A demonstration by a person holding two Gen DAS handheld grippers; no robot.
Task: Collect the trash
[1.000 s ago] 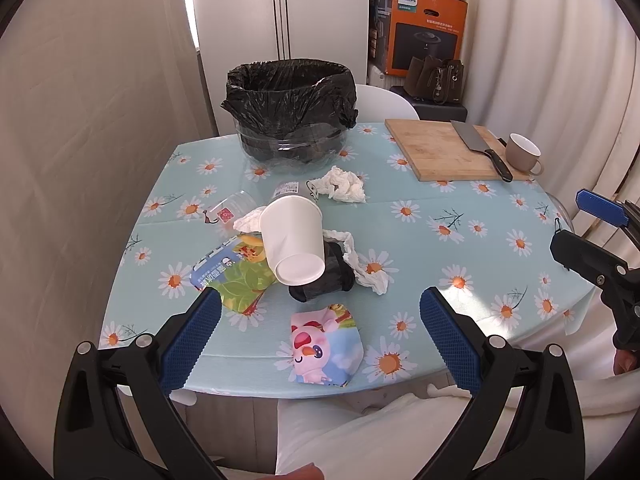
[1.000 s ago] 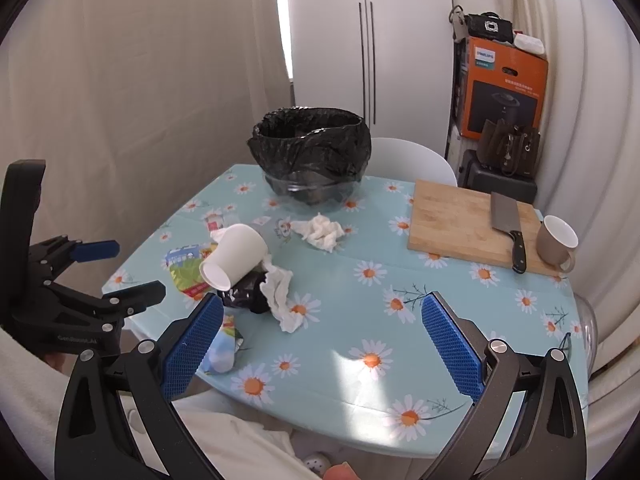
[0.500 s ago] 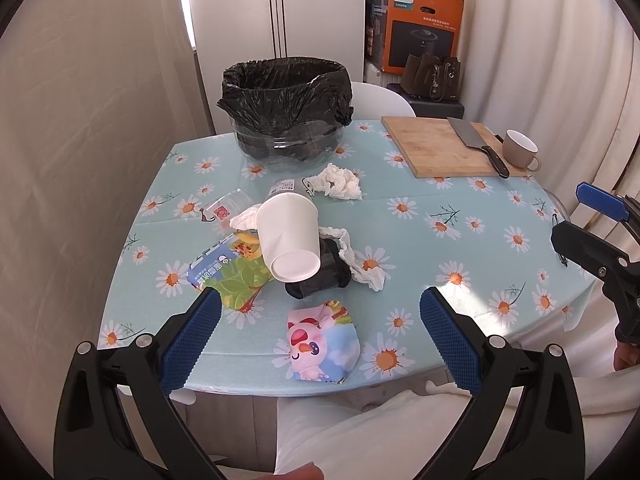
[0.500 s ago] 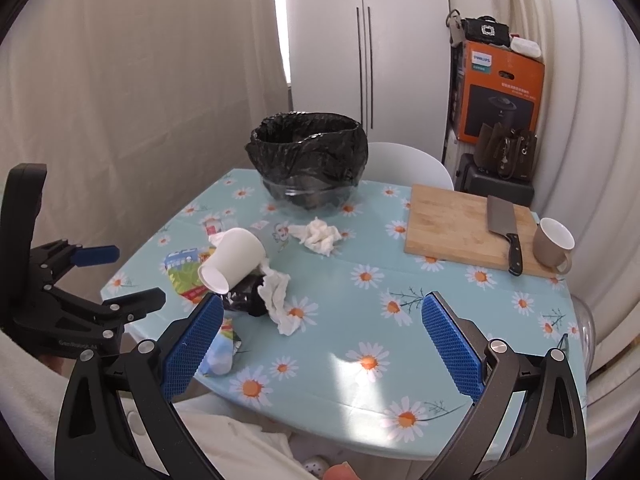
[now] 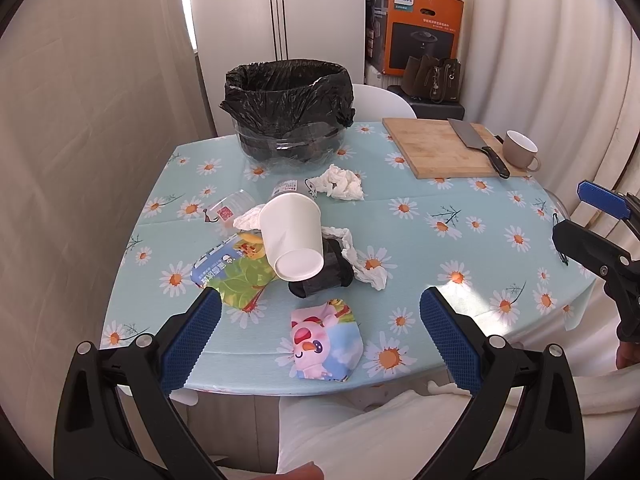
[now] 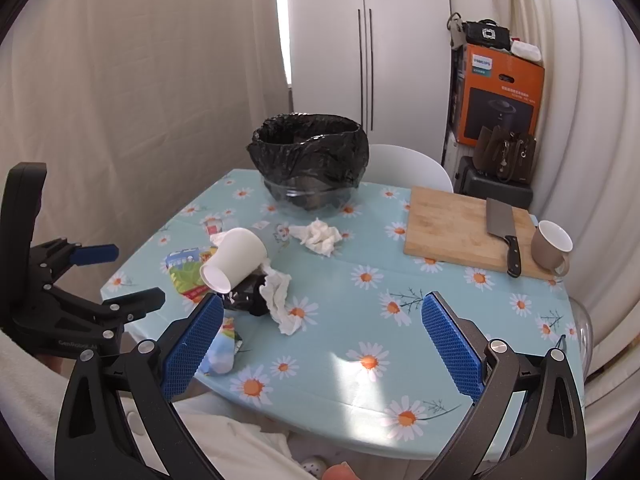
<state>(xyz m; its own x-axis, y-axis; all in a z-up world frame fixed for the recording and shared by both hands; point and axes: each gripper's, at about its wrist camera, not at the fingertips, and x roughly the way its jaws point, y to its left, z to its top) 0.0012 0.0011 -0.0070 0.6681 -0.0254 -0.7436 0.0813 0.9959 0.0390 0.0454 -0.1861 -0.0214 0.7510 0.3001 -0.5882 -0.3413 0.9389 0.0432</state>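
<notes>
A pile of trash lies on the left part of the daisy tablecloth: a tipped white paper cup (image 5: pixel 291 236) (image 6: pixel 235 258) on a black crumpled thing (image 5: pixel 320 278), white tissues (image 5: pixel 340 182) (image 6: pixel 318 236), a green snack wrapper (image 5: pixel 232 270), a pig-print wrapper (image 5: pixel 325 340) and a clear plastic lid (image 5: pixel 232 207). A bin lined with a black bag (image 5: pixel 288 114) (image 6: pixel 310 160) stands at the back. My left gripper (image 5: pixel 320 308) is open and empty, short of the pile. My right gripper (image 6: pixel 322 314) is open and empty, over the table's near edge.
A wooden cutting board (image 5: pixel 444 146) with a cleaver (image 5: pixel 476 150) and a beige mug (image 5: pixel 520 150) sit at the back right. A white chair (image 6: pixel 408 164) stands behind the table. An orange box (image 6: pixel 500 96) and a bag stand by the curtain.
Both grippers have drawn back and risen slightly, so the table sits a little lower and farther in view. The trash has not moved. Both stay open.
</notes>
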